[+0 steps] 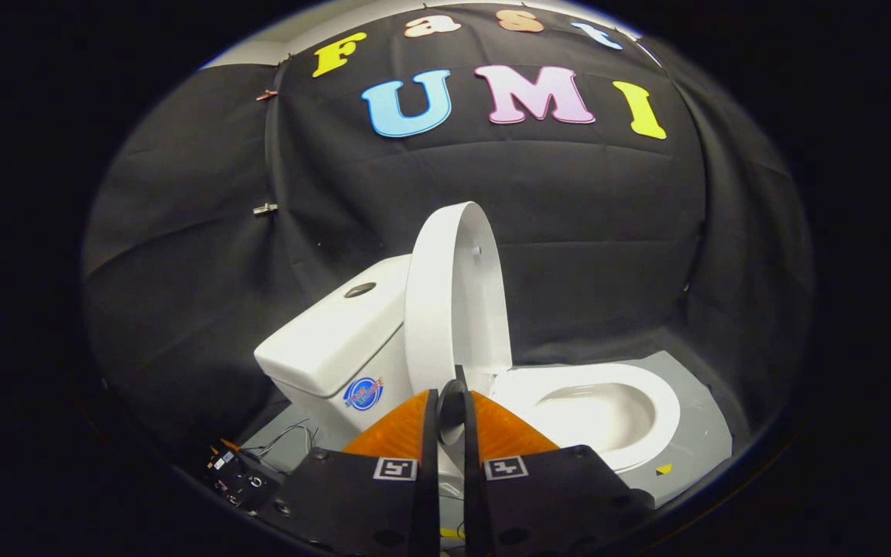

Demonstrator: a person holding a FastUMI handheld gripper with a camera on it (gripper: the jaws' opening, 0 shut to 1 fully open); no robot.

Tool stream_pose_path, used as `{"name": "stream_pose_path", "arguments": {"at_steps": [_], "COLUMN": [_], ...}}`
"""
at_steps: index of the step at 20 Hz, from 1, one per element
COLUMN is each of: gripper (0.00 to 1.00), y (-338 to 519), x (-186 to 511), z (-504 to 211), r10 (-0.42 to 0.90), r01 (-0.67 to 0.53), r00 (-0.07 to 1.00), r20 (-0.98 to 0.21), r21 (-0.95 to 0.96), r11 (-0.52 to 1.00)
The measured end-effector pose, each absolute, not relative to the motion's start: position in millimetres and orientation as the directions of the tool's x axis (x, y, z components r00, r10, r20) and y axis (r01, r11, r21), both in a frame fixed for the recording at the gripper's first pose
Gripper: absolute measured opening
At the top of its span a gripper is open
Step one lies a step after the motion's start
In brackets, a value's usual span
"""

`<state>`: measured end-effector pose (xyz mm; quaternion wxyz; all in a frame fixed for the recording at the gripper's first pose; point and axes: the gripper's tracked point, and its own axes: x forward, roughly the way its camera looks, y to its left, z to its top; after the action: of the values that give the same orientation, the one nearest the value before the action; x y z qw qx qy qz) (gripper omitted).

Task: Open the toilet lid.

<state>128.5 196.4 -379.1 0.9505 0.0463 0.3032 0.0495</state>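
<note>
We judge the opening all but done: the toilet lid (453,298) stands raised just ahead of the gripper (449,402), leaning toward the cistern (337,340), its long axis near vertical, underside facing the open bowl (608,414). The fingers sit nearly together, gripping nothing. Next, we reckon, comes a clean withdrawal without nudging the lid.

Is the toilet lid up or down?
Up. The toilet lid stands upright beside the tank, and the bowl lies uncovered. The gripper is in front of it, jaws nearly together.
</note>
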Motion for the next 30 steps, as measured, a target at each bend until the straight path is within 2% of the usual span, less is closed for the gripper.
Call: {"name": "stream_pose_path", "arguments": {"at_steps": [16,18,19,23,26,30], "gripper": [0.17,0.31,0.32,1.00,0.99,0.99], "y": [245,246,245,244,242,231], "x": [129,134,135,137,135,134], "z": [-384,-385,-378,-370,-353,-303], "r10": [0.213,0.228,0.235,0.228,0.232,0.233], "r01": [-0.163,-0.166,-0.165,-0.183,-0.202,-0.208], "r00": [0.787,0.787,0.793,0.803,0.810,0.857], "r20": [-0.579,-0.573,-0.562,-0.551,-0.538,-0.460], "r21": [0.137,0.159,0.173,0.136,0.115,0.105], "r11": [0.977,0.973,0.971,0.974,0.973,0.973]}}
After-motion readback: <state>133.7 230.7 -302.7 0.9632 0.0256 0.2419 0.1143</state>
